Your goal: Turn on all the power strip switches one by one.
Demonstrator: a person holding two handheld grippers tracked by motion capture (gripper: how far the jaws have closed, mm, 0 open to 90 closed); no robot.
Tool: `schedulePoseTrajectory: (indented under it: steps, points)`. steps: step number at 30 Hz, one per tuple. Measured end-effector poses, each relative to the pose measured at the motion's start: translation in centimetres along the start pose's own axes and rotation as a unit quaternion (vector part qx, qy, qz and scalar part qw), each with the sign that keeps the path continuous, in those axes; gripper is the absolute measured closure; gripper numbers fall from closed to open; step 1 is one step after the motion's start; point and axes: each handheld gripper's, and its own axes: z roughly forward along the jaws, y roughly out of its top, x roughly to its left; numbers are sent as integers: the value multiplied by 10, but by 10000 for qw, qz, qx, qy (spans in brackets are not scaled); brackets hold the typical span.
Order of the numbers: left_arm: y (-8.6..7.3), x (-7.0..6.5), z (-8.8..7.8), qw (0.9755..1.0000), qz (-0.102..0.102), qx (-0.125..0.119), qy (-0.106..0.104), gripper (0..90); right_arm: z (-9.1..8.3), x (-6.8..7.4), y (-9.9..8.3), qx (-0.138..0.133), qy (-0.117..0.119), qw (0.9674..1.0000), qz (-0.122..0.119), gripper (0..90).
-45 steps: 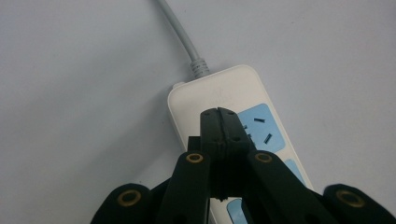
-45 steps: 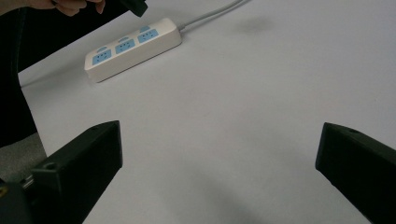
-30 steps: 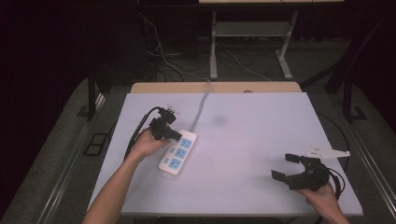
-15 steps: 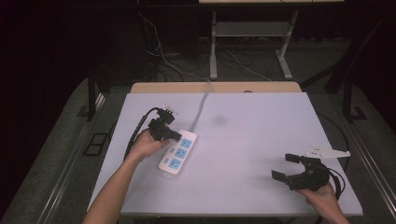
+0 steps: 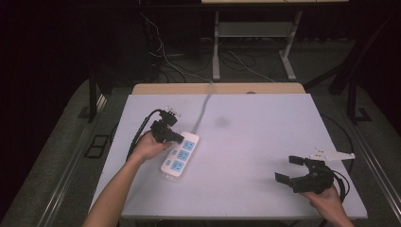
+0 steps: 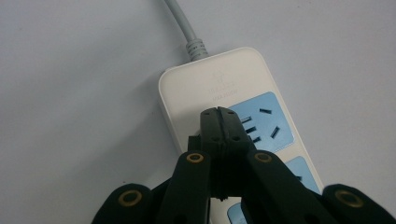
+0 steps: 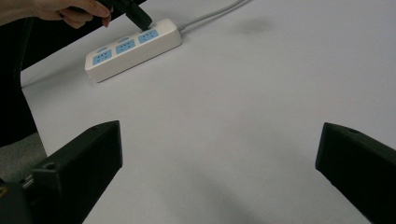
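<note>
A white power strip with blue sockets lies on the left half of the pale table; its grey cord runs off the far edge. My left gripper is shut with nothing in it, its tips resting on or just above the strip's far socket. From the left gripper view the two jaws meet over the strip. My right gripper rests open near the table's front right corner, far from the strip. Its jaws stand wide apart over bare table.
A white three-cornered plate sits by the right gripper at the table's right edge. Cables and table legs lie on the dark floor beyond the far edge. A wooden strip runs along the table's back.
</note>
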Motion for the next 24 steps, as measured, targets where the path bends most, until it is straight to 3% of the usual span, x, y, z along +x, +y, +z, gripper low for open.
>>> schedulePoseTrajectory:
  steps: [4,17,24]
  points:
    - [-1,3,0,9999,-82,-45,-100,900,-1,0,0,-23,0,10000,-4,6]
    - [4,0,4,9999,-105,-37,29,900,-1,0,0,-29,-9,10000,2,6]
    - [-1,-4,4,9996,-55,-215,177,900,-2,-1,0,-38,-12,10000,-3,6]
